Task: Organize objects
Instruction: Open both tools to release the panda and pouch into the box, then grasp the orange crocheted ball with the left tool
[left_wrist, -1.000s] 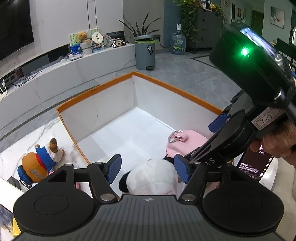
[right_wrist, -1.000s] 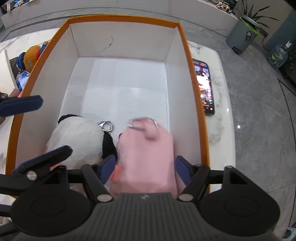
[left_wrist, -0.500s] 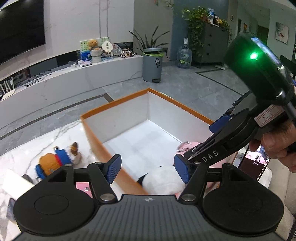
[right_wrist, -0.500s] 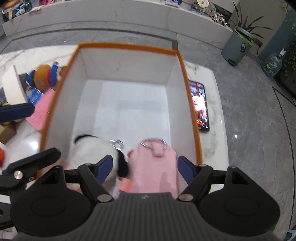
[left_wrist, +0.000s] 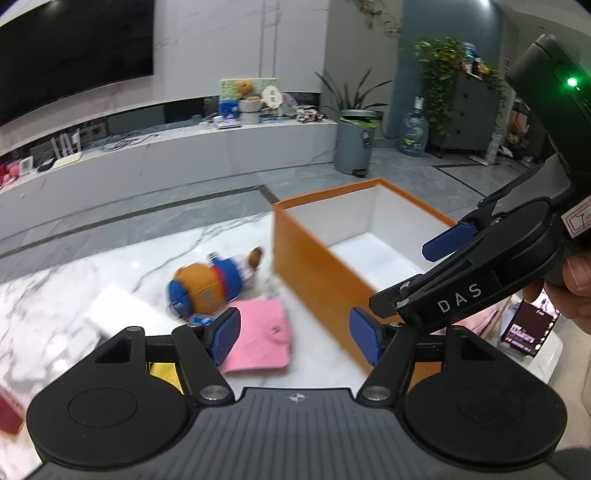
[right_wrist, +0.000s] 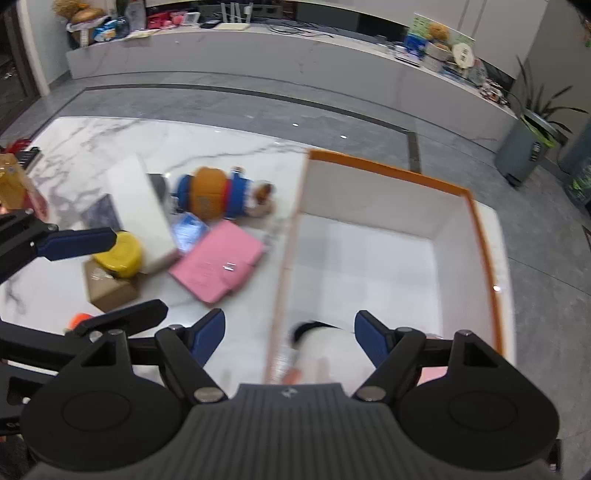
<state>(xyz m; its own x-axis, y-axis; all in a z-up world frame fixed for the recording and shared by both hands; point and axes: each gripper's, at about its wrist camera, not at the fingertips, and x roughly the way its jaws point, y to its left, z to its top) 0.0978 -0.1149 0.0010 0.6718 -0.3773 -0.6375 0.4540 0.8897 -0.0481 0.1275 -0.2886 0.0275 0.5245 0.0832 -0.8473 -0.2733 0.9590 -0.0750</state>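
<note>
An orange box (left_wrist: 314, 266) with a white inside (right_wrist: 369, 266) stands on the marble table. A white-and-black plush (right_wrist: 328, 347) and a bit of a pink pouch (right_wrist: 432, 374) lie in its near end. Left of the box lie a pink wallet (left_wrist: 258, 339) (right_wrist: 218, 266) and an orange-and-blue plush toy (left_wrist: 207, 284) (right_wrist: 218, 195). My left gripper (left_wrist: 291, 336) is open and empty above the wallet and the box's left wall. My right gripper (right_wrist: 290, 332) is open and empty over the box's near left wall; it also shows in the left wrist view (left_wrist: 480, 273).
A white box (right_wrist: 140, 214), a yellow round tin (right_wrist: 120, 254), a brown carton (right_wrist: 109, 288) and a blue packet (right_wrist: 188, 232) lie left of the wallet. A phone (left_wrist: 524, 328) lies right of the box. A long white counter and a grey bin (left_wrist: 356, 146) stand beyond.
Both grippers have pulled back and up out of the box and swung left. The white plush and pink pouch stay in the box. The wallet and orange plush have come into view.
</note>
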